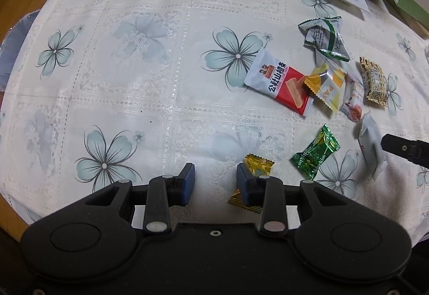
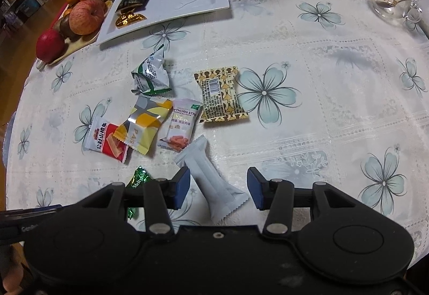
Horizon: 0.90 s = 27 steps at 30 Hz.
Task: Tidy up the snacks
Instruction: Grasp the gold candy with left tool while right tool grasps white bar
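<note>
1. Floral lace tablecloth [image 2: 308,34] covers the whole table under both your tools, and its raised pattern should keep wrappers from sliding.
2. Your right gripper [image 2: 218,191] stands part open and empty, its pads not touching the white sachet [image 2: 211,182] that lies between them; the sachet looks light and crinkly, so close across its flat middle, not the crimped ends.
3. Your left gripper [image 1: 215,182] is also part open, holding nothing; the gold candy [image 1: 258,165] sits at its right fingertip, small, slick and foil-wrapped, so pinch the body.
4. Just beyond, the green candy [image 1: 315,152] looks equally slippery.
5. Farther ahead lie the soft red hawthorn pack [image 1: 278,85] and its neighbours.
6. Farthest is the white tray [image 2: 187,5].
</note>
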Each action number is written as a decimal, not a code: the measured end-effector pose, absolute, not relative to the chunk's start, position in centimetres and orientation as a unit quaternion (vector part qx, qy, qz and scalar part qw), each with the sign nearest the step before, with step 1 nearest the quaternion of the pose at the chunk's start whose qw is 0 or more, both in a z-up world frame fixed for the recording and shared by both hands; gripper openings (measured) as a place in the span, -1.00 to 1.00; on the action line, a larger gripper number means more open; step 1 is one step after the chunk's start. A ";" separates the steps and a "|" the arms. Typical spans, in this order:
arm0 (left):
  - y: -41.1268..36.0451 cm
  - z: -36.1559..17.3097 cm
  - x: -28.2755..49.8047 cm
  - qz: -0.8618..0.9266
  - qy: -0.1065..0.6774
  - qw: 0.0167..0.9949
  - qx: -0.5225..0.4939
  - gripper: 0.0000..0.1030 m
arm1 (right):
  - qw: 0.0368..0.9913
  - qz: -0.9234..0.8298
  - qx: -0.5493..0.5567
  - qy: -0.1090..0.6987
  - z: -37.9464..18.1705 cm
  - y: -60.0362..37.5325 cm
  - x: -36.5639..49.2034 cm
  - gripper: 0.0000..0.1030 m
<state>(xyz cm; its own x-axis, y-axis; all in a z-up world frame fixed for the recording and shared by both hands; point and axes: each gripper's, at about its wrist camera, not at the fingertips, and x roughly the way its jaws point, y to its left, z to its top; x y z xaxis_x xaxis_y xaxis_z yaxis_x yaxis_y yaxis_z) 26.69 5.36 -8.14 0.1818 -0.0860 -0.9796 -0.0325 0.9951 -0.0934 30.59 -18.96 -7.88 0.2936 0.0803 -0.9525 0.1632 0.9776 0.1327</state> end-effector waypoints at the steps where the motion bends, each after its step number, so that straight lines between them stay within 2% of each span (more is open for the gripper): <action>1: 5.4 -7.9 26.6 -0.024 0.635 0.770 -0.047 -0.14 | 0.796 -0.026 0.098 0.596 -8.2 -18.8 30.8 -0.03; 9: 3.3 -7.2 26.1 -0.096 0.624 0.776 -0.022 -0.14 | 0.790 -0.014 0.052 0.610 -10.0 -16.6 31.5 -0.04; 11: 2.6 -7.5 26.0 -0.102 0.626 0.773 -0.012 -0.14 | 0.793 -0.012 0.034 0.609 -10.1 -16.1 31.4 -0.20; 13: 2.2 -7.9 25.9 -0.105 0.629 0.771 -0.004 -0.14 | 0.791 -0.007 0.017 0.611 -10.2 -15.8 31.4 -0.45; 15: 1.9 -8.4 25.9 -0.102 0.633 0.767 0.003 -0.14 | 0.789 -0.004 0.015 0.614 -10.2 -15.7 31.2 -0.56; 25: 1.6 -10.0 26.7 -0.072 0.643 0.763 0.005 -0.15 | 0.781 -0.017 0.065 0.621 -9.7 -17.4 31.3 -0.57; 27: 1.5 -10.0 26.7 -0.075 0.642 0.763 0.000 -0.31 | 0.780 -0.019 0.075 0.621 -9.6 -17.8 31.3 -0.58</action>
